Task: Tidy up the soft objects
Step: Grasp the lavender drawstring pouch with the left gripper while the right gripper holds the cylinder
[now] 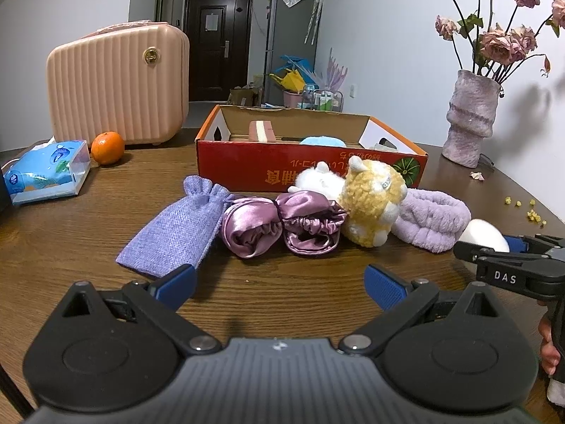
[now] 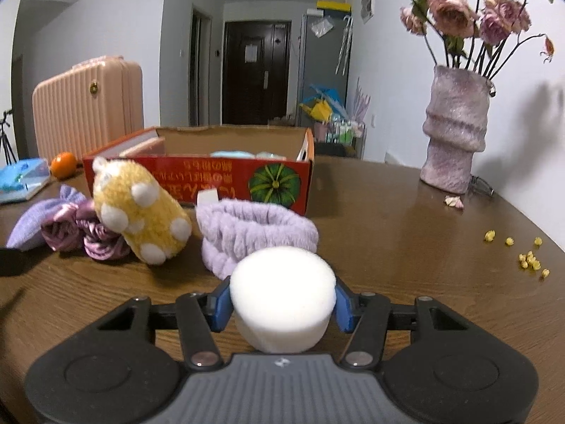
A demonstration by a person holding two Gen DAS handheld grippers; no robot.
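My right gripper (image 2: 281, 293) is shut on a round white sponge (image 2: 282, 296), blue pads pressing both its sides just above the table. Ahead of it lie a lilac fluffy headband (image 2: 254, 229) and a yellow plush toy (image 2: 141, 212). My left gripper (image 1: 279, 275) stands open with nothing between its fingers, facing a row of soft things: a lilac cloth pouch (image 1: 173, 226), purple satin scrunchies (image 1: 282, 224), the yellow plush (image 1: 370, 198) and the headband (image 1: 430, 219). Behind them is an open red cardboard box (image 1: 268, 173) holding a blue soft item (image 1: 323, 141) and a pink-cream block (image 1: 261, 130).
A pink ribbed case (image 1: 120, 84), an orange (image 1: 107, 147) and a tissue pack (image 1: 46, 171) sit at the table's left. A vase of dried roses (image 1: 471, 120) stands at the right, with small yellow bits (image 1: 529, 212) scattered near it. A hand's fingers (image 1: 549, 346) show at the right edge.
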